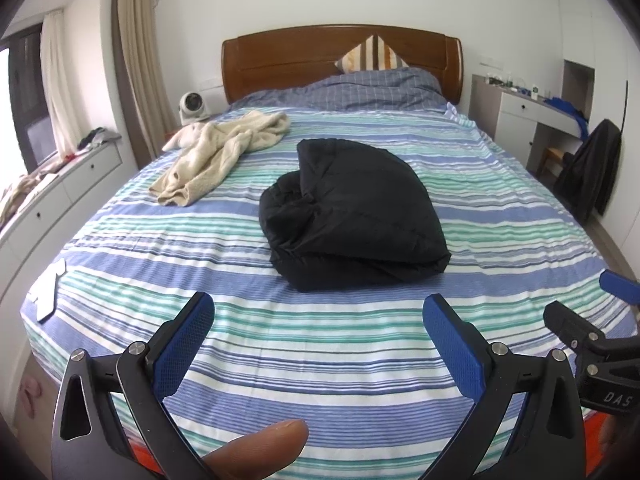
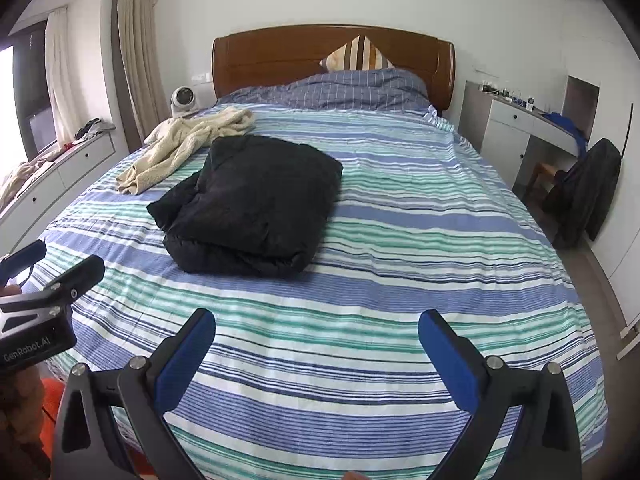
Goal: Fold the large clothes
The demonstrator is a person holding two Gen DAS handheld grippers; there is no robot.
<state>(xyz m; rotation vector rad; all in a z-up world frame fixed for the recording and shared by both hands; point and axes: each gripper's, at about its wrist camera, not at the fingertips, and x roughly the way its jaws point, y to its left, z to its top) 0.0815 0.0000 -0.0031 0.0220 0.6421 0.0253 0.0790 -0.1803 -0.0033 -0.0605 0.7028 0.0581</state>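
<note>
A wide bed with a blue, green and white striped sheet fills both views, its wooden headboard against the far wall. A folded blue checked duvet lies across the head end, with a striped cushion standing behind it.

The black puffer jacket sits near the middle of the bed, folded into a thick, rounded bundle with its layered edge facing the foot end. A cream fleece garment lies crumpled and unfolded beyond it, toward the window side, apart from the jacket in the left wrist view.

The left gripper hangs over the foot end of the sheet, jaws spread wide and holding nothing; the jacket lies straight ahead of it, well clear of the blue pads. The right gripper is likewise spread wide and empty above the sheet, with the jacket ahead and off to its left, not touching. Each gripper shows at the edge of the other's view, side by side.

A fingertip shows at the bottom edge between the left gripper's fingers.
</note>
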